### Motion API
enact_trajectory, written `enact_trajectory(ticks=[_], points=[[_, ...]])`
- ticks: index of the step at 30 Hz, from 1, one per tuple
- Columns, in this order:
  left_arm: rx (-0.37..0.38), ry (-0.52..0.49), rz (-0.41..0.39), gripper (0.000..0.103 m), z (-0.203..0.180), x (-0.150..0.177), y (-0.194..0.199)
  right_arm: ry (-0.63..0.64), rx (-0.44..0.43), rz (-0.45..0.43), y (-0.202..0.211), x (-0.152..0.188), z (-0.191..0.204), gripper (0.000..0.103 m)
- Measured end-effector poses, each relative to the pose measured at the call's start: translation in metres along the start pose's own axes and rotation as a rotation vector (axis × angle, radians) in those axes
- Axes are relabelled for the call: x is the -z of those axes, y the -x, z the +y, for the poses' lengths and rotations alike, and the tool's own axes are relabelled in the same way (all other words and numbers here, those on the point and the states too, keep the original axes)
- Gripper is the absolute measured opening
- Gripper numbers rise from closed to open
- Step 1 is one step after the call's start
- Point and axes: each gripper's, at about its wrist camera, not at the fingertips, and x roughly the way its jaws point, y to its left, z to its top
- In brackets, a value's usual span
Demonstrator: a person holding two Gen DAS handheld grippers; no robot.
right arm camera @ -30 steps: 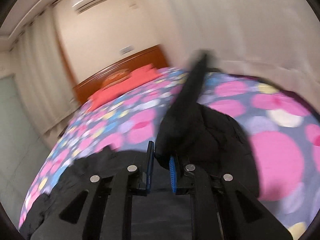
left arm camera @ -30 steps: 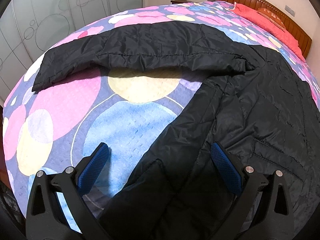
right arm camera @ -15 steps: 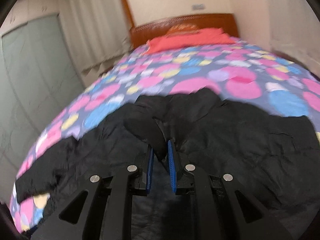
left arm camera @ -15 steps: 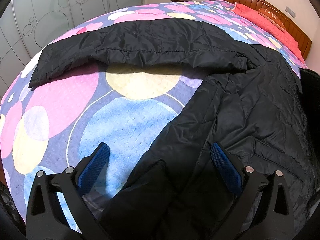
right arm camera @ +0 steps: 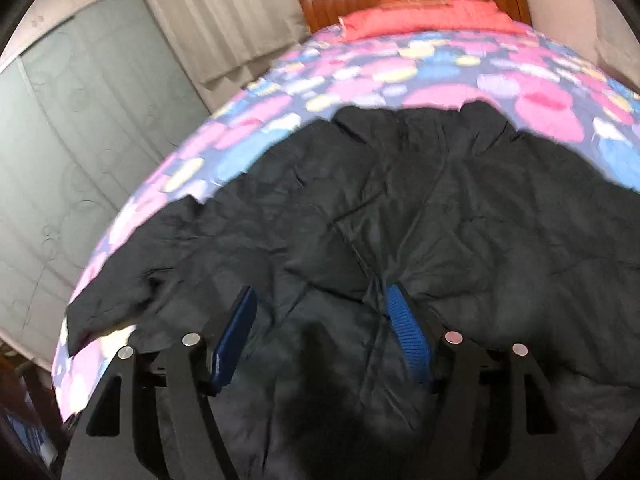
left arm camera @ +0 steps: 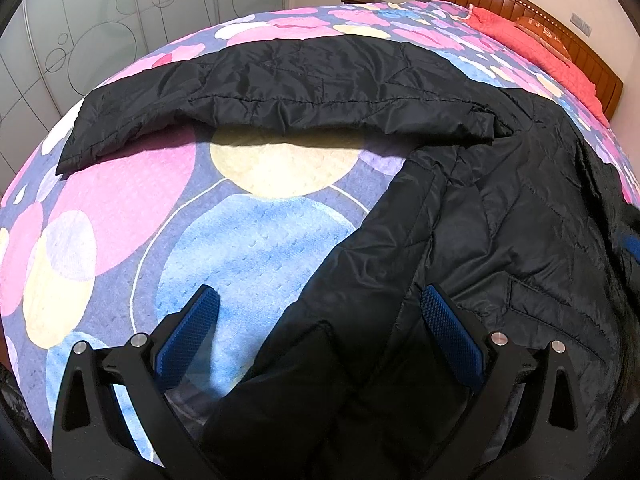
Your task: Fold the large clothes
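A large black quilted jacket (left arm camera: 500,220) lies on a bed with a pink, blue and yellow circle-patterned cover (left arm camera: 248,248). One sleeve (left arm camera: 280,92) stretches out to the left across the bed. My left gripper (left arm camera: 320,312) is open and empty over the jacket's lower left edge. My right gripper (right arm camera: 320,308) is open and empty just above the jacket body (right arm camera: 420,208), which fills the right wrist view. The right gripper's blue pad shows at the right edge of the left wrist view (left arm camera: 632,244).
A wooden headboard (left arm camera: 560,36) and a red pillow (left arm camera: 536,40) are at the far end of the bed. Frosted sliding doors (left arm camera: 80,40) stand along the left side. Curtains (right arm camera: 224,20) hang beside the headboard.
My right gripper carried a part of the jacket over the jacket body, then opened and let it go. My left gripper stayed open and barely moved.
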Motion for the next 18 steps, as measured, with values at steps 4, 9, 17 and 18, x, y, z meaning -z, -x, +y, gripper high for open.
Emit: enact_trajectory(ticks=[4,9,17,18], points=[[0.0,0.0,0.0,0.101,0.0,0.0,0.0,-0.058,0.096,-0.136,0.053,-0.011,-0.041,0.067],[-0.002,-0.002,-0.001,0.101,0.0,0.0,0.0,-0.274,0.407,-0.223,0.081,-0.025,-0.152,0.054],[-0.012,-0.011,-0.001,0.101,-0.002,0.001,-0.001,-0.291,0.471,-0.063,0.027,-0.007,-0.212,0.046],[-0.012,-0.011,-0.002,0.101,-0.002,0.001,-0.002,-0.276,0.488,-0.056,0.03,-0.01,-0.206,0.046]])
